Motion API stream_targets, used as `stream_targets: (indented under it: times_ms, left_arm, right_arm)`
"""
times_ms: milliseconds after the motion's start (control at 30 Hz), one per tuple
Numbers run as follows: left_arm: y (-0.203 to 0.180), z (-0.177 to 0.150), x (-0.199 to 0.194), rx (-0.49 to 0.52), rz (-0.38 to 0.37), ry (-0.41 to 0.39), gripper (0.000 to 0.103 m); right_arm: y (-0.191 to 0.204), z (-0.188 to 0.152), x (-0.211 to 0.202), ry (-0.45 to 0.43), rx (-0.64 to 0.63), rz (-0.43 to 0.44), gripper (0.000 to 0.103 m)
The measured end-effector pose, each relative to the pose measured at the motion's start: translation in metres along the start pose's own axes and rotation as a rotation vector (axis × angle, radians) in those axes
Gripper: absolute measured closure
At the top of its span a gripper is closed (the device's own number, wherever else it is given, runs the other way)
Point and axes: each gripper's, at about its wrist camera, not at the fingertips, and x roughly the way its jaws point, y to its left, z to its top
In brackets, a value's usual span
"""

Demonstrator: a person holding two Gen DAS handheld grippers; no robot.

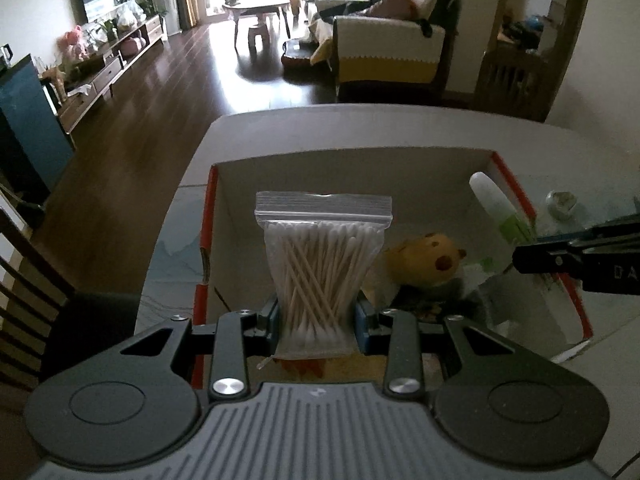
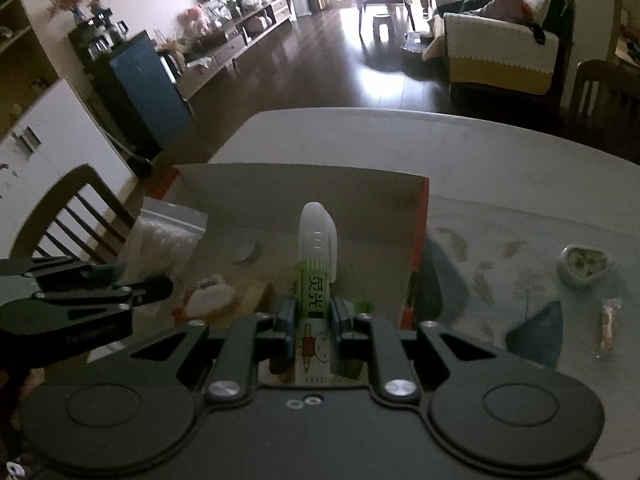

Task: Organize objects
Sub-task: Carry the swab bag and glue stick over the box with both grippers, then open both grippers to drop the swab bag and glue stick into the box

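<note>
My left gripper (image 1: 317, 314) is shut on a clear zip bag of cotton swabs (image 1: 322, 264), held upright over an open cardboard box (image 1: 360, 160) with red edges. A yellow plush toy (image 1: 426, 258) lies inside the box. My right gripper (image 2: 313, 314) is shut on a white glue bottle (image 2: 316, 276) with a green label, held above the same box (image 2: 300, 184). The bottle (image 1: 496, 204) and the right gripper's black body (image 1: 580, 258) show at the right of the left wrist view. In the right wrist view the left gripper's black body (image 2: 80, 292) and the swab bag (image 2: 160, 240) show at the left.
The box rests on a grey table (image 2: 480, 160) with a patterned mat (image 2: 500, 272). A small pale dish (image 2: 584, 266) and a small wrapped item (image 2: 608, 328) lie on the mat right of the box. A round white disc (image 2: 245, 251) lies in the box. A wooden chair (image 2: 72, 208) stands left.
</note>
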Motion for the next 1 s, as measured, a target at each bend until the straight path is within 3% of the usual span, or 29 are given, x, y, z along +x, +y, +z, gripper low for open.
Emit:
stream_targets:
  times_ms: [567,633,767,833,900,1000]
  left_arm:
    - [0.003,-0.003,0.05,0.056,0.005,0.103,0.068]
    - [0.002,-0.003,0.05,0.063,0.002,0.107,0.068]
    - [0.003,-0.002,0.051,0.063,-0.008,0.117,0.068]
    - [0.003,-0.002,0.051,0.058,-0.013,0.121,0.065]
    - [0.003,-0.003,0.05,0.054,-0.011,0.122,0.052]
    - [-0.001,-0.006,0.047,0.063,-0.012,0.111,0.045]
  right_arm:
    - [0.014,-0.017,0.03,0.074,-0.075,-0.093,0.086]
    - [0.017,-0.017,0.029,0.072,-0.094,-0.098,0.08]
    - [0.017,-0.019,0.024,0.058,-0.126,-0.093,0.078]
    - [0.018,-0.019,0.021,0.059,-0.13,-0.08,0.075]
    - [0.018,-0.02,0.019,0.057,-0.139,-0.07,0.073]
    - [0.017,-0.022,0.014,0.049,-0.138,-0.057,0.069]
